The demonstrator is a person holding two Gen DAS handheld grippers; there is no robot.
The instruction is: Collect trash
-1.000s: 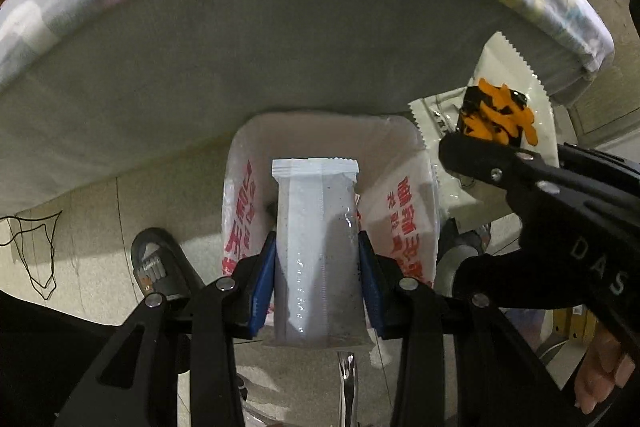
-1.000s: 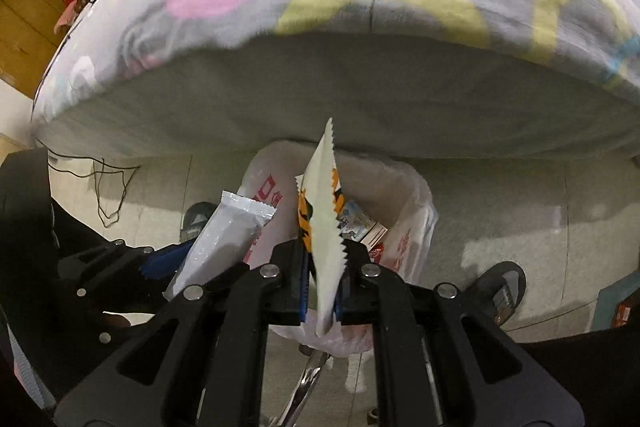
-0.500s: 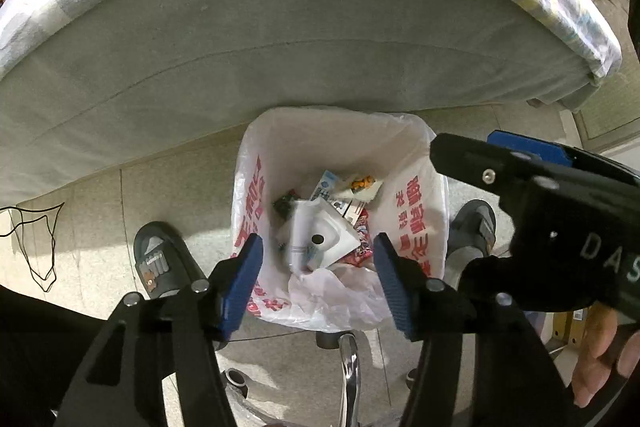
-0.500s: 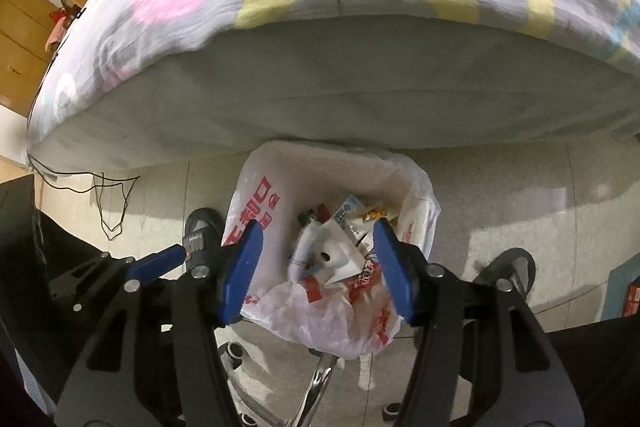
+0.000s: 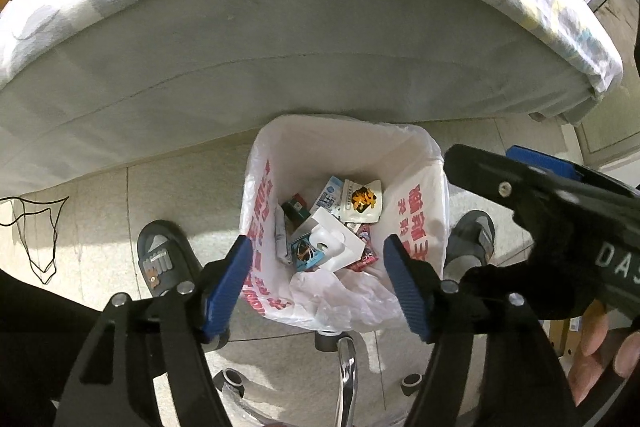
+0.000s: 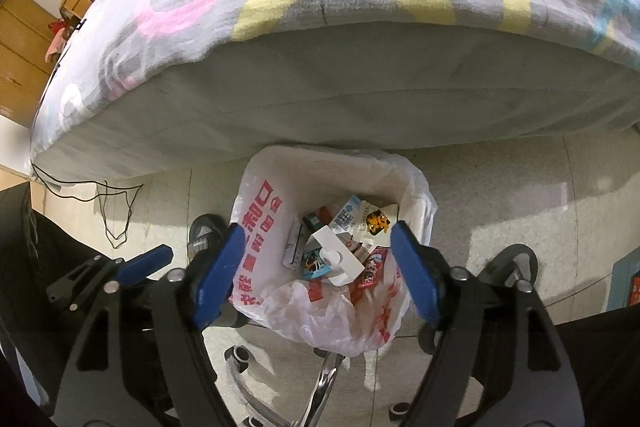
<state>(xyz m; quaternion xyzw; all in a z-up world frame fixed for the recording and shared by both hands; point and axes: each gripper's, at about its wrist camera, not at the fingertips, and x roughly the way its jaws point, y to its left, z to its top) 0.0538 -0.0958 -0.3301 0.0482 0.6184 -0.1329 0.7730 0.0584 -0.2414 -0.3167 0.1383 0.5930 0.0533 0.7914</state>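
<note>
A bed point(image 5: 280, 39) with a grey side and patterned cover fills the upper half of both frames. Below it, on the tiled floor point(image 5: 100, 203), a bin lined with a white bag point(image 5: 420, 203) printed in red sits at centre frame. 2 slippers point(image 5: 160, 255) flank it. Inside lie wrappers: a white pouch with an orange mark point(image 5: 362, 201), a white carton point(image 5: 334, 241). The left gripper point(image 5: 318, 275) and right gripper point(image 6: 316, 267) hover above, fingers wide and opening, nothing between them.
</note>
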